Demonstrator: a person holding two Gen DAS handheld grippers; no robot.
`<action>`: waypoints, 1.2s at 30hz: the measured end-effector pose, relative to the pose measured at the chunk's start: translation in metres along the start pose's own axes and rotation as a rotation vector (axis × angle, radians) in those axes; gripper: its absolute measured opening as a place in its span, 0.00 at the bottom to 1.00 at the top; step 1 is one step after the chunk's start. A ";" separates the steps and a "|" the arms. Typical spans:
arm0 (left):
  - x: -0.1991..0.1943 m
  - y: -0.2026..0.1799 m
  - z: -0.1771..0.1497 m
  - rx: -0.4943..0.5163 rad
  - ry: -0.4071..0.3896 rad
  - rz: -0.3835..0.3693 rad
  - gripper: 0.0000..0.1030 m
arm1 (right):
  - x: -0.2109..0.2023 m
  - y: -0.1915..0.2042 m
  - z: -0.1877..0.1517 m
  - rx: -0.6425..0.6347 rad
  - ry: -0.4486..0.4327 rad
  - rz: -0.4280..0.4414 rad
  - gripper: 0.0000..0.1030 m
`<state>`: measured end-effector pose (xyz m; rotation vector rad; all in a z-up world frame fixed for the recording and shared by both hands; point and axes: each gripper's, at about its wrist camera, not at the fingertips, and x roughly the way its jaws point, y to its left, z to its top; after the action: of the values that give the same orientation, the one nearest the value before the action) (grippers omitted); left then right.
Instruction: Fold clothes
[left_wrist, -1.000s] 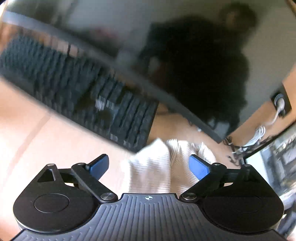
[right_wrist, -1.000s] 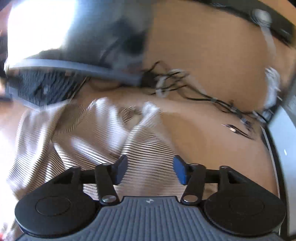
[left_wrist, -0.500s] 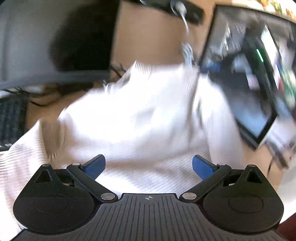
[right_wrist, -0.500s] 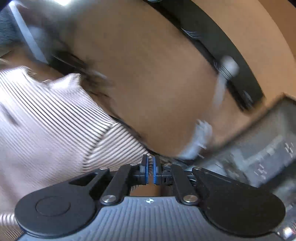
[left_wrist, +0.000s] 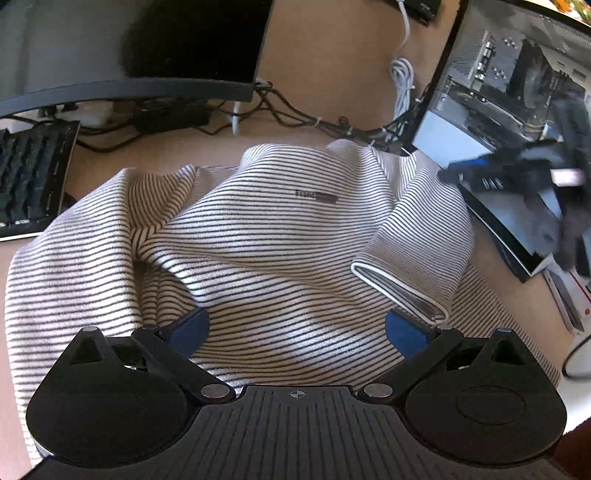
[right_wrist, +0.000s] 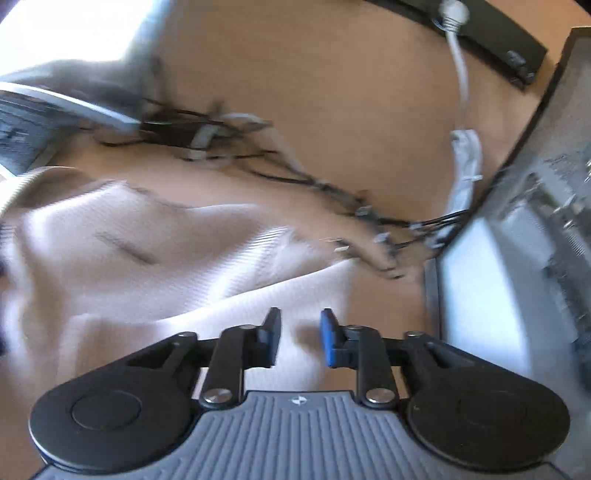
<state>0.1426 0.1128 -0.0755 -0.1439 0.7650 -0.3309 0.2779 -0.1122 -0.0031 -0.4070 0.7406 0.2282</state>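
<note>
A: While the left gripper hangs low over the striped shirt, its blue pads are spread wide, nothing between them but cloth underneath.

B: Right one?

A: Right gripper has a narrow gap, pads apart, not clamped on anything. The fabric edge sits right under the tips; contact can't be judged, the frame is motion-blurred.

B: Where's the shirt?

A: Rumpled on the tan desk, one sleeve cuff folded back over the body, just ahead of the left gripper's right-hand pad. Small dark chest mark faces up.

B: What does each view add?

A: Left wrist view is sharp: stripes, cuff, keyboard at the left edge, monitor above it, and the right gripper as a blurred blue-black shape at the shirt's far right corner. Right wrist view washes the stripes out to cream, but shows the cable run behind the shirt and the white cord hanging on the wall more directly.

B: Counts?

A: One shirt, one cuff visible, two grippers, one keyboard, one monitor, one PC case with a glass side on the right. Black cables too tangled to count.
</note>
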 end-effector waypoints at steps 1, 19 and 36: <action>-0.005 0.003 0.000 0.001 -0.009 0.008 1.00 | -0.003 0.010 -0.006 -0.002 0.004 0.024 0.27; 0.018 0.052 0.063 0.119 0.068 0.368 0.62 | -0.049 0.067 -0.050 0.122 0.009 0.112 0.67; -0.085 0.107 0.059 -0.113 -0.124 0.322 0.89 | -0.085 -0.018 0.011 0.230 -0.174 -0.160 0.09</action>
<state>0.1524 0.2430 -0.0038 -0.1432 0.6712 0.0269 0.2298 -0.1287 0.0678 -0.2225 0.5523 0.0261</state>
